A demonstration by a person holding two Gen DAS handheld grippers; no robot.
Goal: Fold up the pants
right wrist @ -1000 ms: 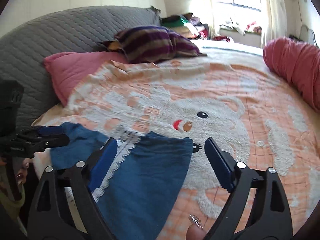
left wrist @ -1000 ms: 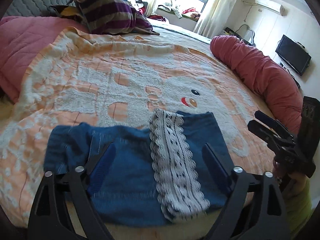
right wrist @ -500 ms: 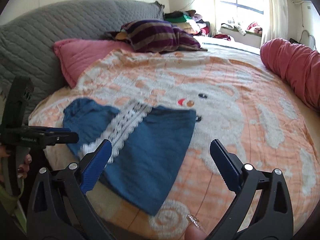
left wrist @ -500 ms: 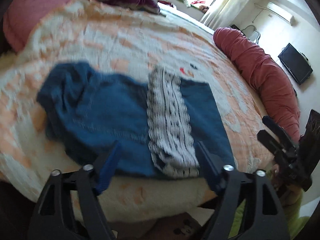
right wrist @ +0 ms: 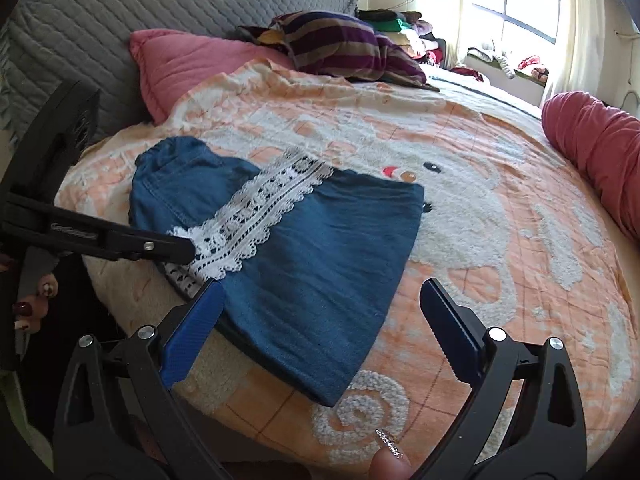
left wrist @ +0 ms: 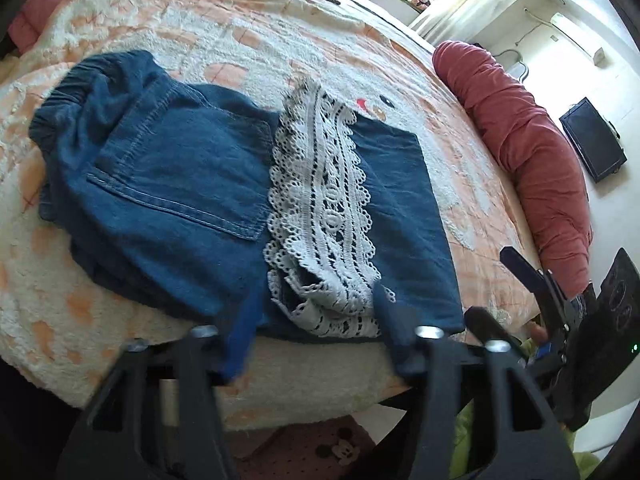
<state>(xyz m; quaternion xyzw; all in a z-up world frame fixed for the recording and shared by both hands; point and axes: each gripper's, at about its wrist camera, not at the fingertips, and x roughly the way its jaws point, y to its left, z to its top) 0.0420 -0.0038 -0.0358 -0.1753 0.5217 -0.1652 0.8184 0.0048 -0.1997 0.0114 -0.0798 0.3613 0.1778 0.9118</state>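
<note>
On fuzzy blanket (left wrist: 280,32): denim pants (left wrist: 172,184) w/ lace; left hand-held gripper (left wrist: 312,320) closing round hem, right (right wrist: 320,320) wide, empty.

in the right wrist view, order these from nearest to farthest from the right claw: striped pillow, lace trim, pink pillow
1. lace trim, up-left of the right claw, on the pants.
2. pink pillow, farther back on the left.
3. striped pillow, farthest, behind it near the headboard.
</note>
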